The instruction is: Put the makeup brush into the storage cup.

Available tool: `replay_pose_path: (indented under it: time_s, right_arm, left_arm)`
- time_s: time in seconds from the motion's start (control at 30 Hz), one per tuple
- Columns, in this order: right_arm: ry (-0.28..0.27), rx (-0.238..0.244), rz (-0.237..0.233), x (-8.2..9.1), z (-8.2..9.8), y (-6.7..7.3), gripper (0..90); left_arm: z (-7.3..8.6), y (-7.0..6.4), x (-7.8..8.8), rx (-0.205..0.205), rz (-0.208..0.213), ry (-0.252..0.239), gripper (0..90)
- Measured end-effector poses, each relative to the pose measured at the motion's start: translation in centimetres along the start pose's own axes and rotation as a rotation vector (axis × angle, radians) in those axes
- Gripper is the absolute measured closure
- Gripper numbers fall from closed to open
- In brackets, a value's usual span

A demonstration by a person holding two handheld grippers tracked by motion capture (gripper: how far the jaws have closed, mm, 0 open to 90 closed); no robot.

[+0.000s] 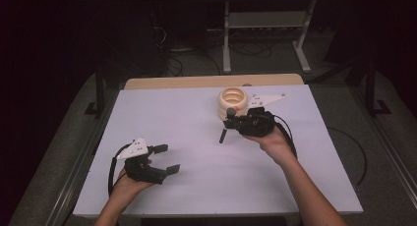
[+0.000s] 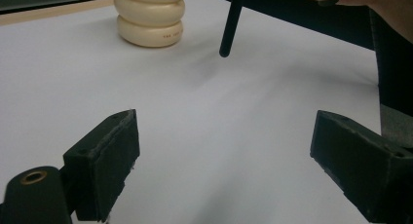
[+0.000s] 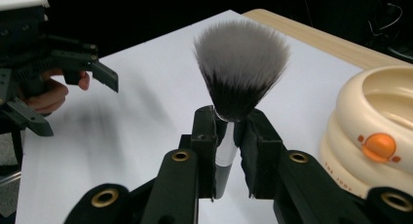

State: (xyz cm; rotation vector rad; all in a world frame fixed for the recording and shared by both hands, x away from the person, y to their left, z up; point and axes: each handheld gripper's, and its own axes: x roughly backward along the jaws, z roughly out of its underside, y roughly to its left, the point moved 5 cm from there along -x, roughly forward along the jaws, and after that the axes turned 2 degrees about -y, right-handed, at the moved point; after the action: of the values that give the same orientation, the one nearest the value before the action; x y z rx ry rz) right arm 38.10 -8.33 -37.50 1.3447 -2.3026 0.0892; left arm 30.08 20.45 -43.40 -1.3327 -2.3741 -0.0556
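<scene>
We see the right tongs (image 3: 228,136) clamped on a makeup brush (image 3: 239,68), the jaws pressed against its white ferrule just under the bristles. The bristle head fans out past the jaw tips, and the black handle (image 2: 230,24) runs out the other side, slanting down toward the table (image 1: 196,186) with its end just above the white surface. In the high view the brush (image 1: 227,120) sits at the front of the right tongs (image 1: 236,122), between them and the stacked cream container (image 1: 232,102), which stands just beyond and beside the jaws. The container carries an orange button (image 3: 380,146) on its side.

We find the left tongs (image 1: 166,159) spread wide with nothing between the jaws, well apart from the brush. From their own view the handle's end hangs ahead of them, and the container stands further off.
</scene>
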Motion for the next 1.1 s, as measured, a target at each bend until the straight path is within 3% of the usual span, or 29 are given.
replay_pose_path:
  time_s: [0.43, 0.63, 0.7, 0.87, 1.1]
  right_arm:
    - [-0.013, 0.019, 0.029, 0.2, -2.2, -1.1, 75.9]
    - [-0.024, 0.026, 0.043, 0.4, -3.4, -1.6, 75.9]
    - [-0.028, 0.025, 0.049, 0.4, -3.8, -1.9, 75.9]
    - [-0.022, 0.029, 0.068, 0.2, -4.3, -2.4, 75.9]
    - [-0.033, 0.024, 0.094, 0.2, -5.3, -3.4, 76.0]
  left_arm:
    - [0.0, -0.6, -0.2, -0.014, 0.002, -0.011, 10.3]
    - [0.2, -0.3, 0.7, -0.017, -0.01, -0.031, 10.4]
    - [0.2, 0.0, 1.0, -0.01, -0.031, -0.051, 10.5]
    - [0.4, 0.5, 1.1, -0.037, -0.06, -0.049, 10.5]
    - [0.7, 0.9, 1.1, -0.04, -0.085, -0.053, 10.5]
